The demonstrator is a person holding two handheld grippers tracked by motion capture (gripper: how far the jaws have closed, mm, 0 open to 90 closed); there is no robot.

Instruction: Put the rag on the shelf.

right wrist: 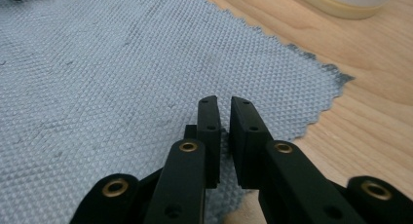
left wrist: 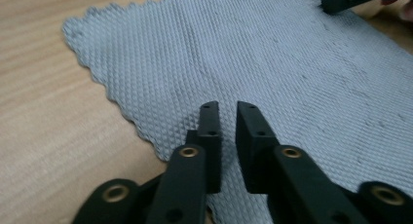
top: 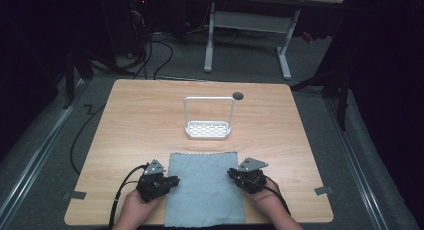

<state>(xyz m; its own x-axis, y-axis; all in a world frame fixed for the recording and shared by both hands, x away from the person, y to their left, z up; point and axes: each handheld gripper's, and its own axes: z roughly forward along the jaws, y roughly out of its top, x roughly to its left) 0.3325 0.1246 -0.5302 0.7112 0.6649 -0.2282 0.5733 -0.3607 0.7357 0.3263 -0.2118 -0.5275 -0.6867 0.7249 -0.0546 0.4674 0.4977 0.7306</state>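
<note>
A grey-blue waffle-weave cloth [top: 205, 190] lies flat at the table's near edge, between my two grippers. My left gripper [top: 175, 181] rests at the cloth's left edge, its jaws almost together with nothing between them [left wrist: 228, 106]. At the cloth's right edge my right gripper [top: 231, 173] stands the same way, jaws nearly touching above the cloth's zigzag border [right wrist: 223, 100]. The cloth [left wrist: 243, 53] [right wrist: 97, 63] runs ahead of the jaws in both gripper views. A white wire rack [top: 208, 130] with a tall handle stands mid-table beyond the cloth.
The wooden table [top: 140, 120] has a dark round hole [top: 238, 95] near its far edge. Tape pieces [top: 75, 195] [top: 324, 190] mark its front corners. A white desk frame [top: 285, 50] and cables stand on the floor behind.
</note>
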